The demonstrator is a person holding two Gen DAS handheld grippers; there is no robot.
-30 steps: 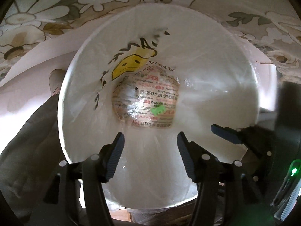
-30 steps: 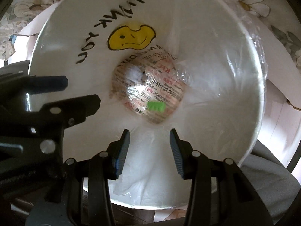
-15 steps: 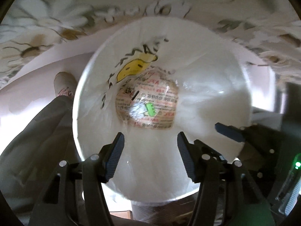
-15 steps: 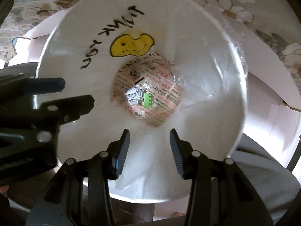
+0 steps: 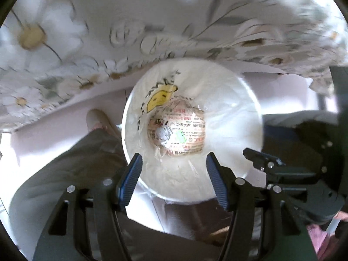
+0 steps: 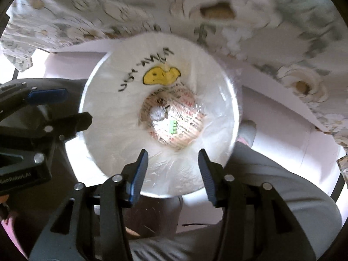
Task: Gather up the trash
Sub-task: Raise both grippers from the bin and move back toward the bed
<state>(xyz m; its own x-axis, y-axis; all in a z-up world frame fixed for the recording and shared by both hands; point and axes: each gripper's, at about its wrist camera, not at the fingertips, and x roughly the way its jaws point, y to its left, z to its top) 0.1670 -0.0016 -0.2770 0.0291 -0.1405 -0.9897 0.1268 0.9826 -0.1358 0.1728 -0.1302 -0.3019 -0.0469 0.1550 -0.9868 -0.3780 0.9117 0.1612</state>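
- I'm holding my left gripper [image 5: 174,179] released, nothing between its blue pads; its jaws have just been opening.
- My right gripper [image 6: 171,175] is likewise empty, its jaws just opening too.
- Both are pointing down into the white bin [image 5: 245,113].
- The trash, a foil ball [image 6: 158,113] and a green piece [image 6: 173,126], is lying at the bin's bottom on printed paper [image 6: 187,130].
- A flowered cloth [image 5: 65,50] is spreading beyond the bin.

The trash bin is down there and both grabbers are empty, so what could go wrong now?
1. The thin bag lining the trash bin looks loose; a snagging left gripper or right gripper might pull it out.
2. The person's shoe stands right beside the bin; a bump could tip it.
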